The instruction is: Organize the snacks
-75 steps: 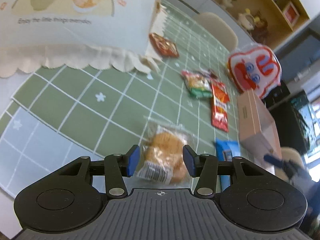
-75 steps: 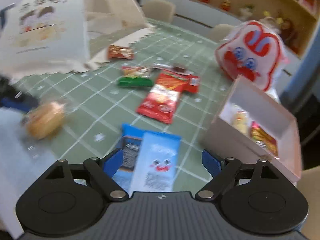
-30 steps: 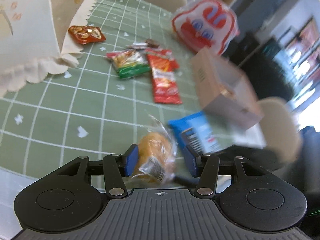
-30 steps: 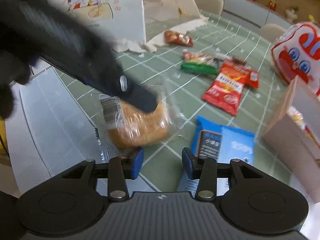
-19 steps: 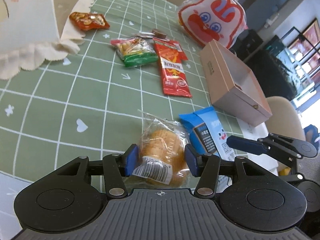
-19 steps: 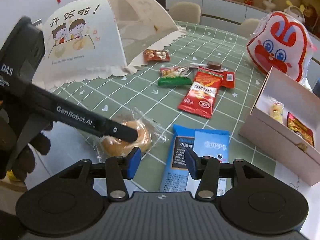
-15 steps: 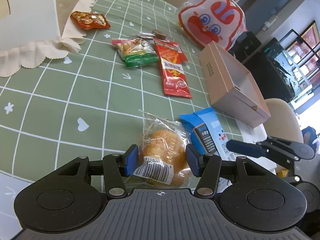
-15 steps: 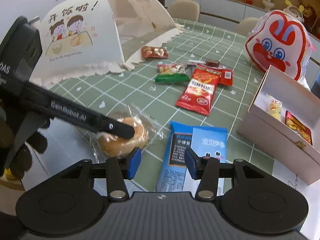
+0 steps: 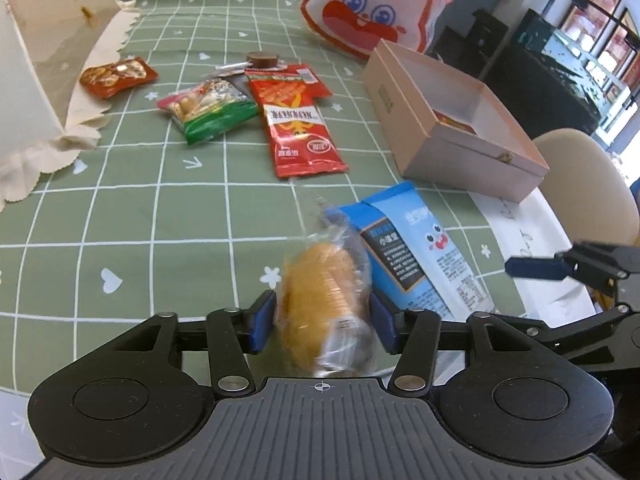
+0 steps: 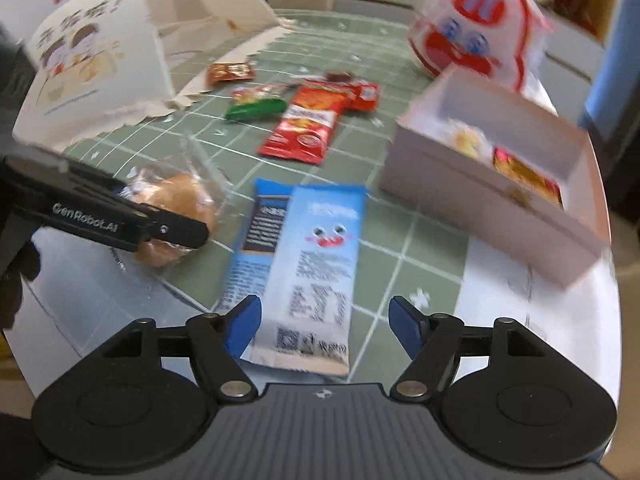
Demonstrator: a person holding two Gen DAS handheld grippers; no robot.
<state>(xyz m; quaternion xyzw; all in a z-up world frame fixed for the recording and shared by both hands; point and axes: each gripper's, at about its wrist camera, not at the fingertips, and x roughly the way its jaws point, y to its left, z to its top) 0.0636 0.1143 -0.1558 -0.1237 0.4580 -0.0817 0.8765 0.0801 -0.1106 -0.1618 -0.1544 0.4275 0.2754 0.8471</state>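
A bun in clear wrap (image 9: 324,300) stands tilted between the blue pads of my left gripper (image 9: 322,322), whose jaws are closing; both pads touch the wrap. From the right wrist view, the bun (image 10: 176,208) sits at the table's near edge under a left finger (image 10: 176,232). My right gripper (image 10: 324,316) hangs over two blue snack packets (image 10: 316,240) lying flat on the table. Its jaws are opening, and its pads stand clear of the packets' sides. The open pink box (image 10: 480,192) at right holds a few snacks.
On the green checked cloth lie a red packet (image 9: 296,124), a green packet (image 9: 208,108) and a small red packet (image 9: 116,76). A cream food cover (image 9: 36,60) stands at left, a rabbit-face bag (image 9: 372,4) behind the box (image 9: 460,152), and a chair (image 9: 588,184) at right.
The left pads have closed onto the bun, which now stands on edge. The right gripper has slid right, over the blue packets, and its jaws have spread much wider.
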